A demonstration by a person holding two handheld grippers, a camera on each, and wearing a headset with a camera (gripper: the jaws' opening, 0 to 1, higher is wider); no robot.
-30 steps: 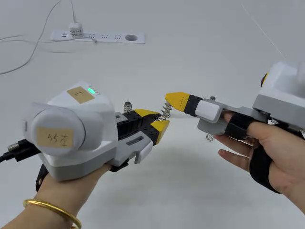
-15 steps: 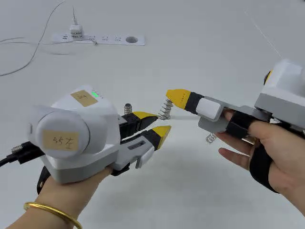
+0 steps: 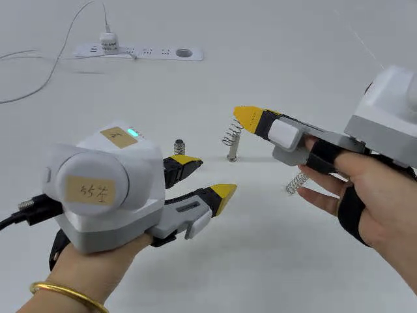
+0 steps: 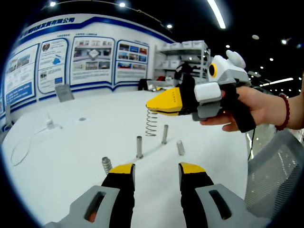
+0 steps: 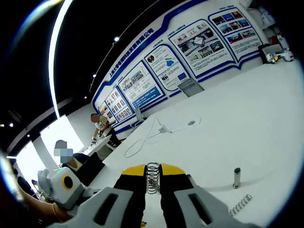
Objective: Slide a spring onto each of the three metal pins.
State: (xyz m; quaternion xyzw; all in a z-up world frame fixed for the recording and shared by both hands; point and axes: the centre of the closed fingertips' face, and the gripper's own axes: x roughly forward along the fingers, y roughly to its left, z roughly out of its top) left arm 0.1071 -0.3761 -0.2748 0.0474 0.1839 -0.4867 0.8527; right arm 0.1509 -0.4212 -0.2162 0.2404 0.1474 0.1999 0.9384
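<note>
Hanging spring (image 3: pixel 231 132) just beside upright pin (image 3: pixel 232 151)

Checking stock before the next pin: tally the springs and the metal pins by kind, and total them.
Springs: 3 (held spring, fitted spring, loose spring)
Metal pins: 3 (near bare pin, far bare pin, one inside the fitted spring)
Total: 6

Both the left gripper (image 3: pixel 212 175) and right gripper (image 3: pixel 244 119) have white-grey housings and yellow-tipped black jaws. The left carries tan handwritten labels (image 3: pixel 90 190), a green light (image 3: pixel 133 133) and a black cable (image 3: pixel 26 210). A gold bangle (image 3: pixel 68 289) circles that wrist.
</note>
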